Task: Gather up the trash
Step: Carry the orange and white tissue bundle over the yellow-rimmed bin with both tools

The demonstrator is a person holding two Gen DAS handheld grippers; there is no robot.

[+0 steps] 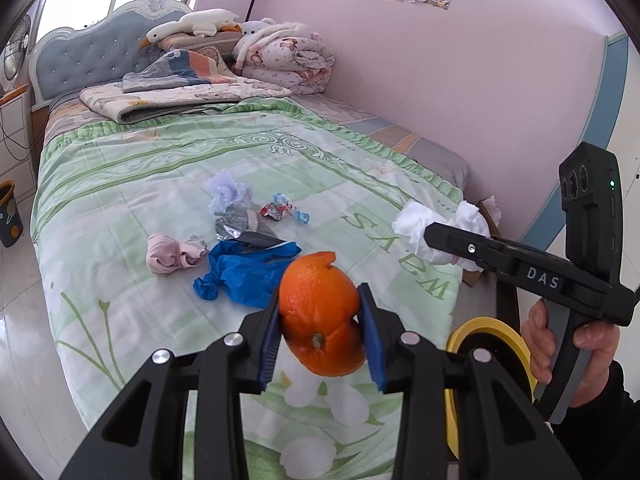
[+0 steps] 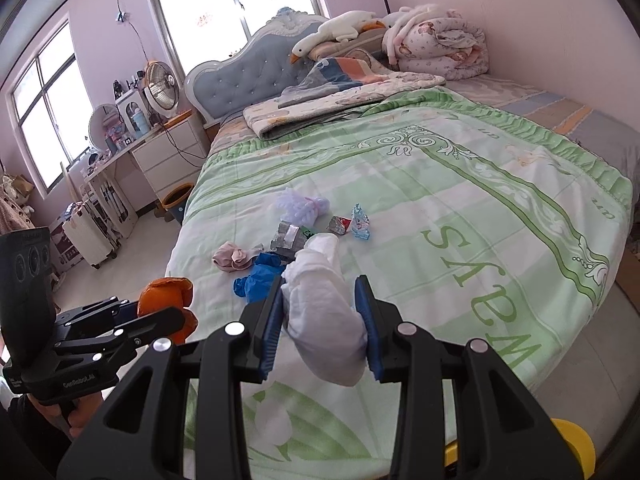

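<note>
My left gripper (image 1: pixel 320 330) is shut on an orange peel (image 1: pixel 320 312), held above the near end of the bed; the same peel (image 2: pixel 166 292) shows at the left of the right wrist view. My right gripper (image 2: pixel 322 324) is shut on a crumpled white tissue (image 2: pixel 324 312), which also shows in the left wrist view as the white tissue (image 1: pixel 420 230) beyond the bed's right edge. On the green bedspread (image 1: pixel 160 184) lie a blue glove (image 1: pixel 248 272), a pink cloth wad (image 1: pixel 168 256), a silver wrapper (image 1: pixel 234 222), a lilac foam net (image 1: pixel 226 194) and small candy wrappers (image 1: pixel 282 210).
A yellow-rimmed bin (image 1: pixel 486 340) stands at the bed's near right corner, and its rim (image 2: pixel 572 440) shows low right. Folded quilts and a plush goose (image 1: pixel 192 26) fill the head of the bed. A dark bin (image 1: pixel 10 216) and a nightstand (image 2: pixel 172 152) stand on the left.
</note>
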